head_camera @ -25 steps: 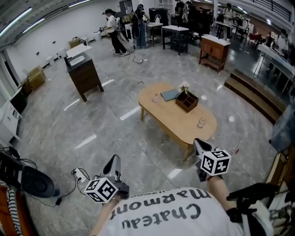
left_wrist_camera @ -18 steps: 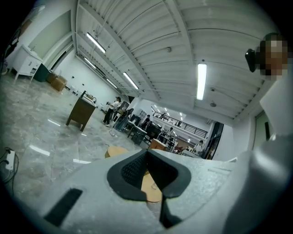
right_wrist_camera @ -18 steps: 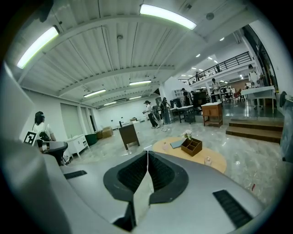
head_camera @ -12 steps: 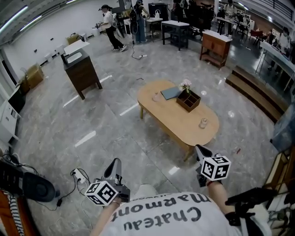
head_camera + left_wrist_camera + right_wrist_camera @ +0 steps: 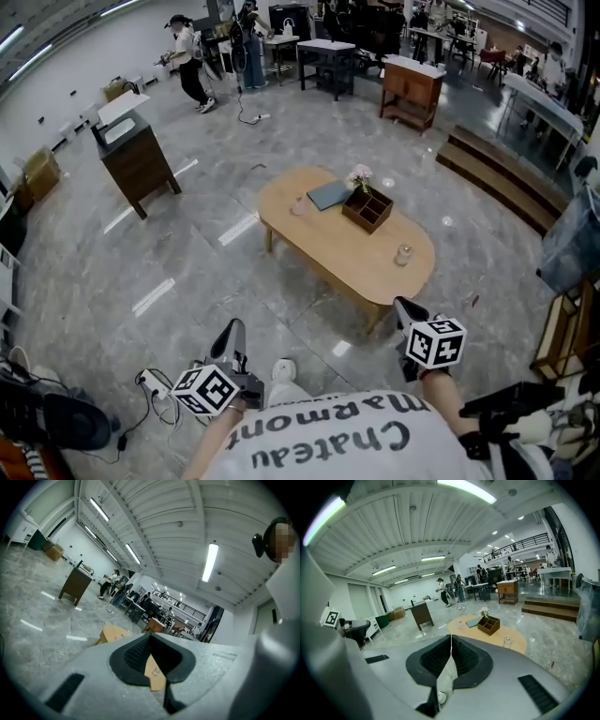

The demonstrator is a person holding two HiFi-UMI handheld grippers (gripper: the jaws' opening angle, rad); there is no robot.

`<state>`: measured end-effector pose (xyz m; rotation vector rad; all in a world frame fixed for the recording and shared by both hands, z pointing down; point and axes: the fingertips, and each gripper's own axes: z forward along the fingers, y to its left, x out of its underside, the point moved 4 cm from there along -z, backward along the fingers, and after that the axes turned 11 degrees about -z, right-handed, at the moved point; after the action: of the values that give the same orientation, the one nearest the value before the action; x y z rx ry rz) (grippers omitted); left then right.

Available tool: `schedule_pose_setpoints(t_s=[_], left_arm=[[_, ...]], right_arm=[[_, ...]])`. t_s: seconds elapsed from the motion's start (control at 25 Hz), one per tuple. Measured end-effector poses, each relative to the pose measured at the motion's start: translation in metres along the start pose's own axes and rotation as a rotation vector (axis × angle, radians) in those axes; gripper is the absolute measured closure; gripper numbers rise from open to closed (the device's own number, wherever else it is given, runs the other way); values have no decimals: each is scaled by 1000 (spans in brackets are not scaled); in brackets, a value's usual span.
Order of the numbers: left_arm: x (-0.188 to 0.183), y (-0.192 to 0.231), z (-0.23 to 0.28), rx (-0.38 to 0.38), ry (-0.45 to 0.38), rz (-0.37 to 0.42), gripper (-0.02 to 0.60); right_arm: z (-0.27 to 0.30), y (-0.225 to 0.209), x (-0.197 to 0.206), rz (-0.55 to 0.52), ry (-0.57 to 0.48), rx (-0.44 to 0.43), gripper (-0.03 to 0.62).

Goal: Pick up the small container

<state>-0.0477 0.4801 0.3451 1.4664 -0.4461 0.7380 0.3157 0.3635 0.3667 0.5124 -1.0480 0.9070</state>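
A small clear glass container (image 5: 404, 254) stands near the close end of an oval wooden table (image 5: 319, 234), a few steps ahead of me. It also shows in the right gripper view (image 5: 507, 642) and, tiny, under the jaw tips in the left gripper view (image 5: 155, 671). My left gripper (image 5: 232, 330) is held low at the left, shut and empty. My right gripper (image 5: 403, 307) is held at the right, just short of the table's near end, also shut with nothing in it. Both jaw pairs meet in their own views, the left gripper (image 5: 150, 635) and the right gripper (image 5: 451, 637).
On the table also stand a brown divided box (image 5: 367, 208) with flowers (image 5: 357, 176), a grey-blue book (image 5: 328, 194) and a small pink cup (image 5: 298, 205). A dark cabinet (image 5: 136, 159) stands far left, a power strip (image 5: 153, 382) lies on the floor, and wooden steps (image 5: 497, 178) run along the right.
The view has swung and stepped forward: the table sits a little lower and further left in the picture. A white shoe now shows between the grippers. Both grippers stay shut.
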Motion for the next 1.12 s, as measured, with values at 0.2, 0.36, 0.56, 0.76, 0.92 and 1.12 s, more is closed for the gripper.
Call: schedule_pose_setpoints(t_s=[0.2,0.36,0.56,0.76,0.92,1.12], left_arm=[[-39,20,40,27,14,12,566],[-72,42,70,45,21,23,566],[-110,70,104,61,30,28,566],[-150,98,133,71,24,26,566],[-175,121,153,70,29,18,566],[-201,137,175,87,25,29,566]], right_arm=[[37,3,-23,15,-6,46,580],[74,13,-46,12,-17,61,580],[115,27,-74,3,-15,80,580],[153,39,-102,-1,-24,101,580],[181,49,-118,-17,-27,114,580],[211,58,-133,-23,-29,124,580]])
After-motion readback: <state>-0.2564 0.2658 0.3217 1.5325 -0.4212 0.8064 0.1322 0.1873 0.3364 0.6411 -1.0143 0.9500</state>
